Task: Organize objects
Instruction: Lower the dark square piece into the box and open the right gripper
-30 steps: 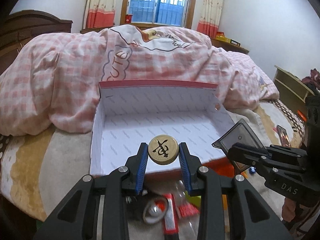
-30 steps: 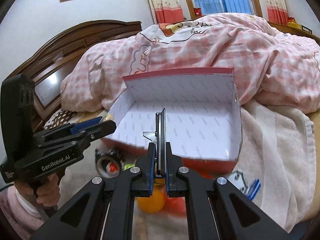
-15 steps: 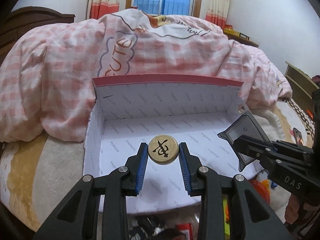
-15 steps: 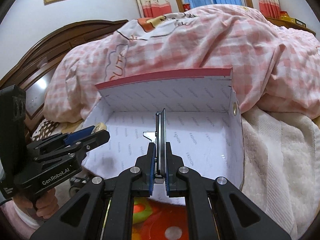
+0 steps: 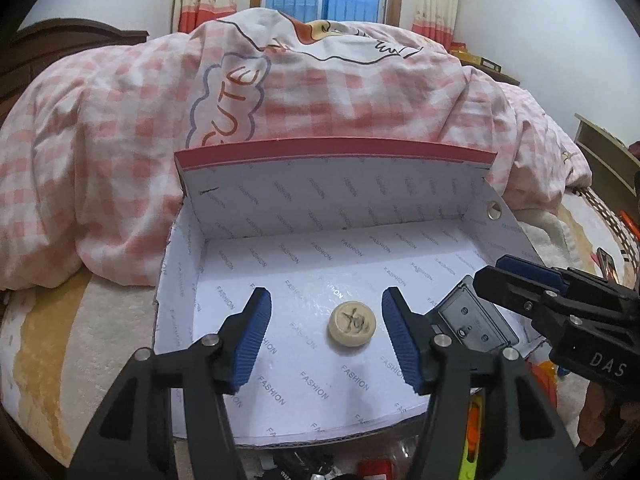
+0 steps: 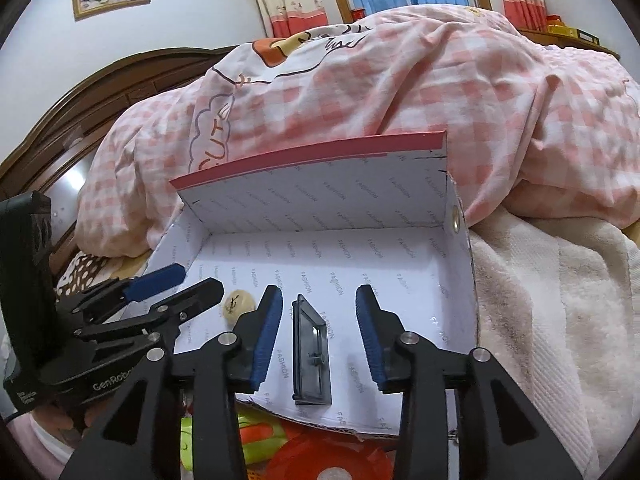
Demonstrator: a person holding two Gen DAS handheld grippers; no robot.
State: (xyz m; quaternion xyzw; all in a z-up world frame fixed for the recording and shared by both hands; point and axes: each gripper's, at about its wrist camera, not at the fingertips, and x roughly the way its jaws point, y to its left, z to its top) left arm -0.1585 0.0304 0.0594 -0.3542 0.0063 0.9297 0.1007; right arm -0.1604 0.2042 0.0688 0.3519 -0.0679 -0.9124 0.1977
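Observation:
An open white-lined cardboard box (image 5: 332, 200) with a red rim lies on the bed; it also shows in the right wrist view (image 6: 320, 200). A round wooden chess piece (image 5: 352, 323) lies on the box floor, below and between the jaws of my open left gripper (image 5: 326, 332). It also shows in the right wrist view (image 6: 239, 304). A flat dark rectangular plastic piece (image 6: 310, 350) lies on the box floor below my open right gripper (image 6: 318, 330). It shows in the left wrist view (image 5: 474, 322) under the right gripper (image 5: 532, 280).
A pink checked quilt (image 5: 280, 88) is heaped behind the box. A cream towel (image 6: 560, 300) lies to the right. Loose toys, orange and green (image 6: 256, 440), lie in front of the box. A dark wooden headboard (image 6: 100, 100) stands at the left.
Both grippers moved forward over the box and opened. The chess piece dropped from the left gripper and the dark flat piece from the right gripper onto the box floor.

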